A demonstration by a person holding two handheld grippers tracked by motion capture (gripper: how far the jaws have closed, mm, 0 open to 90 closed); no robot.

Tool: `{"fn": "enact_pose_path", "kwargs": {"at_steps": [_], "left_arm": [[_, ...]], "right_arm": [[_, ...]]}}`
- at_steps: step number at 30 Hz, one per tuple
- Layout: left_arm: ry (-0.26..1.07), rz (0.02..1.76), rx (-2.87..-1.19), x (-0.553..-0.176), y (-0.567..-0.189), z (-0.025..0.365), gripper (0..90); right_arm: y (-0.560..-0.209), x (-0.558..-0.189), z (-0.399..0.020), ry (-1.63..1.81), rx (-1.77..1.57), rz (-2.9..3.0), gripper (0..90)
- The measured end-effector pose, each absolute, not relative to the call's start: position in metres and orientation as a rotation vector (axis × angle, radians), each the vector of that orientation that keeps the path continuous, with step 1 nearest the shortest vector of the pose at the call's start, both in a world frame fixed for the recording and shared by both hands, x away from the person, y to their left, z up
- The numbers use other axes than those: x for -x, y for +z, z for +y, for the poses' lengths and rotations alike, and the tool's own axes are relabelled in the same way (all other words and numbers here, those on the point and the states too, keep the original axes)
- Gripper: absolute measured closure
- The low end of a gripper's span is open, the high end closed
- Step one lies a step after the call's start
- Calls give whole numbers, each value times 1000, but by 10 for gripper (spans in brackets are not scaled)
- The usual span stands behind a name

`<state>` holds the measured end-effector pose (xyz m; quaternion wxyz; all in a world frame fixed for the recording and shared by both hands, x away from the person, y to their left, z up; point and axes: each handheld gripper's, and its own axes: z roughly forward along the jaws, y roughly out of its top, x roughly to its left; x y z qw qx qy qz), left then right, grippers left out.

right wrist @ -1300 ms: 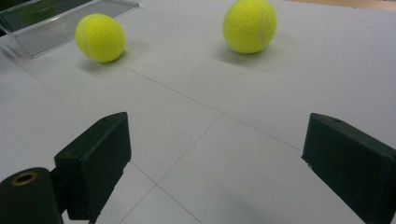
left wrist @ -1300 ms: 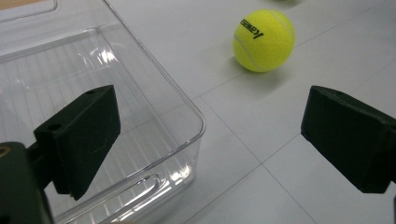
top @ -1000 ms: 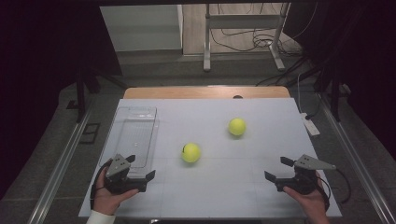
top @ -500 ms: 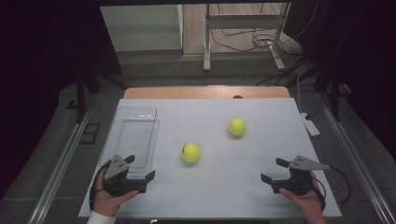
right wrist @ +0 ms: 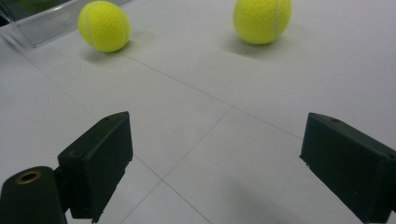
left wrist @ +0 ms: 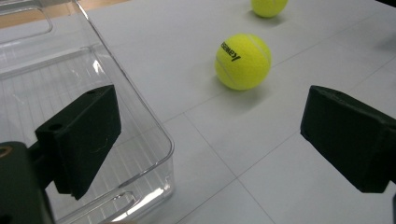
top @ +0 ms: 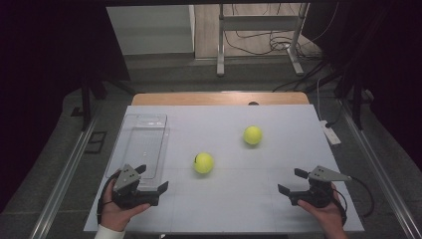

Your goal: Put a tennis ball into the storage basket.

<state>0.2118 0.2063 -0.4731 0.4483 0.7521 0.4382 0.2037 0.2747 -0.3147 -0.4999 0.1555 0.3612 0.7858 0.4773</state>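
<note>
Two yellow tennis balls lie on the white table. The near ball (top: 203,163) (left wrist: 243,60) (right wrist: 104,25) rests at the table's middle, and the far ball (top: 253,135) (left wrist: 268,6) (right wrist: 262,19) sits farther back and to the right. A clear plastic bin (top: 142,144) (left wrist: 70,93) stands empty on the left. My left gripper (top: 152,179) (left wrist: 210,144) is open at the front left, one jaw over the bin's near corner. My right gripper (top: 292,181) (right wrist: 224,163) is open at the front right, nothing between its jaws.
The white table (top: 278,209) ends in a wooden strip (top: 219,98) at the back. A white power strip (top: 330,133) lies off the right edge. Metal stand legs (top: 219,64) and cables cross the floor behind.
My right gripper has shifted slightly forward and left along the table front. The left gripper, the balls and the bin have stayed where they were.
</note>
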Motion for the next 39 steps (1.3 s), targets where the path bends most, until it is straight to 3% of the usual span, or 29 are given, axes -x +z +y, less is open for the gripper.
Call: {"fn": "enact_pose_path", "kwargs": {"at_steps": [22, 39], "left_arm": [[456, 1045, -1900, -224, -460, 183, 61], [408, 968, -1967, -245, -454, 144, 62]], "right_arm": [[-501, -280, -307, 1370, -1011, 2270, 97], [-503, -281, -307, 1360, -1016, 2277, 95]]}}
